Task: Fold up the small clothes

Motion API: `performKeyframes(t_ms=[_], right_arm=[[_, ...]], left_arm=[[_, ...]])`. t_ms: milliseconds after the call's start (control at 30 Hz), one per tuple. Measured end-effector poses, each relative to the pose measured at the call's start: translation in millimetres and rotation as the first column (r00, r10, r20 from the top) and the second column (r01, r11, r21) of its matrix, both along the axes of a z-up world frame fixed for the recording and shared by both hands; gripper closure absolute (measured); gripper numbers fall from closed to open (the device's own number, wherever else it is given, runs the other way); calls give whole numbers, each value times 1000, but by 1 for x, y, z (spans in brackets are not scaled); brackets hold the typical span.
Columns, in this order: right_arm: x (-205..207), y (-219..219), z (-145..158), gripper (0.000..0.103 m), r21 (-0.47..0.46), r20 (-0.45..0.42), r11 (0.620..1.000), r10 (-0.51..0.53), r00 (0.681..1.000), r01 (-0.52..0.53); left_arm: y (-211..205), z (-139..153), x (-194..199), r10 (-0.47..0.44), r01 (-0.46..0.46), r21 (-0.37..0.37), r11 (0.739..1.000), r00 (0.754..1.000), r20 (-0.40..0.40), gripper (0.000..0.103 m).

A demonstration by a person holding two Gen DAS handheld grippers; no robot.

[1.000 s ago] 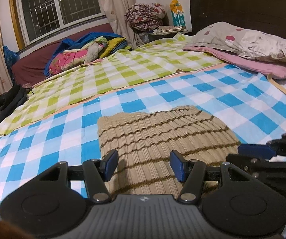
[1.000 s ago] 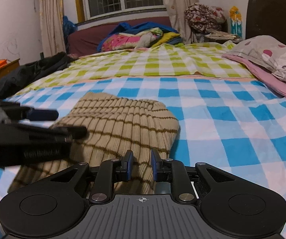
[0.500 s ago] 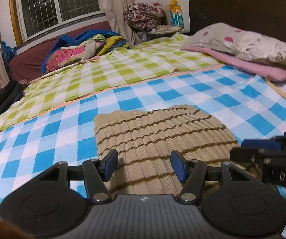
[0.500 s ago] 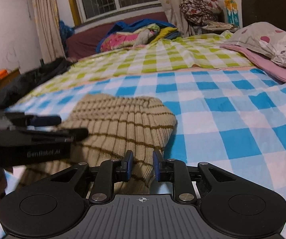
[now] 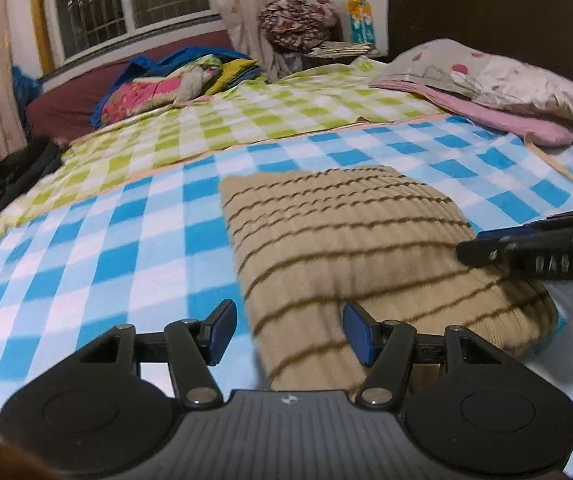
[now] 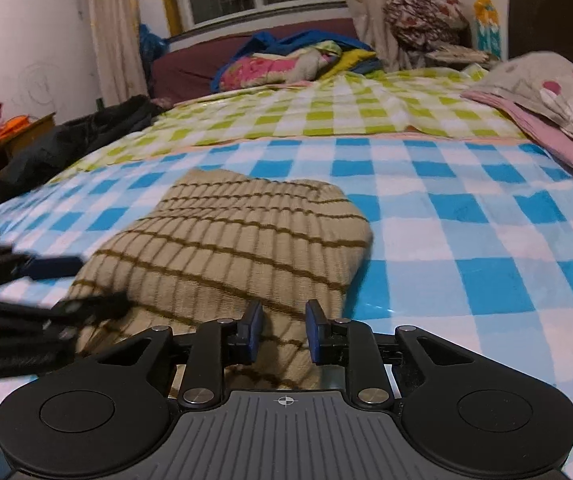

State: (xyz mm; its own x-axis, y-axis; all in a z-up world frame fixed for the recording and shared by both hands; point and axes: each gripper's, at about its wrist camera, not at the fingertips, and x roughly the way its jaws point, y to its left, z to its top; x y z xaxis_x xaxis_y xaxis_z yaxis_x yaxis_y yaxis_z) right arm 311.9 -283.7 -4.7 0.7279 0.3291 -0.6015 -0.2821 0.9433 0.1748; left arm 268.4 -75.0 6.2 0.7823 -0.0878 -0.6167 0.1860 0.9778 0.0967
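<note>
A folded beige sweater [image 5: 346, 240] with thin brown stripes lies flat on the blue-and-white checked sheet [image 5: 106, 272]. My left gripper [image 5: 290, 332] stands open and wide at the sweater's near left corner. Its left pad is over the sheet and its right pad over the knit. My right gripper [image 6: 285, 332] hovers at the near right edge of the sweater [image 6: 238, 240]. Its jaws are narrow and closing slightly, knit shows in the gap, and the pads do not press it. Each gripper shows in the other's view: right gripper [image 5: 472, 246], left gripper [image 6: 94, 282].
A green checked sheet [image 5: 286, 112] covers the far half of the bed. Pillows [image 5: 506, 80] lie at the right by a dark headboard. Bright bedding is piled [image 6: 286, 64] under the window. Dark clothing [image 6: 78, 136] lies at the left edge, beside a wooden table [image 6: 6, 144].
My left gripper has slid left along the sweater's near edge, so its left pad now sits over the sheet instead of the knit. The right gripper has hardly moved.
</note>
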Motion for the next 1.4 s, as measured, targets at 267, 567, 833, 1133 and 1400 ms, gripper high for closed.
performKeyframes(t_ms=[267, 567, 833, 1133, 1400], right_arm=[[-27, -23, 22, 75, 107, -42, 994, 31, 999, -26], [-39, -37, -9, 68, 262, -207, 964, 17, 978, 39], [-25, -59, -12, 91, 342, -216, 936, -6, 976, 81], [-25, -64, -9, 69, 349, -203, 933, -14, 979, 85], [10, -54, -10, 45, 437, -185, 894, -17, 983, 98]], left_arm=[[27, -3, -38, 18, -18, -82, 996, 1000, 1, 39], [28, -20, -28, 52, -60, -173, 983, 997, -51, 38], [22, -26, -27, 41, -50, -146, 988, 997, -59, 37], [28, 1, -34, 17, -14, -162, 987, 1000, 18, 35], [39, -2, 12, 77, -76, -292, 953, 997, -7, 25]])
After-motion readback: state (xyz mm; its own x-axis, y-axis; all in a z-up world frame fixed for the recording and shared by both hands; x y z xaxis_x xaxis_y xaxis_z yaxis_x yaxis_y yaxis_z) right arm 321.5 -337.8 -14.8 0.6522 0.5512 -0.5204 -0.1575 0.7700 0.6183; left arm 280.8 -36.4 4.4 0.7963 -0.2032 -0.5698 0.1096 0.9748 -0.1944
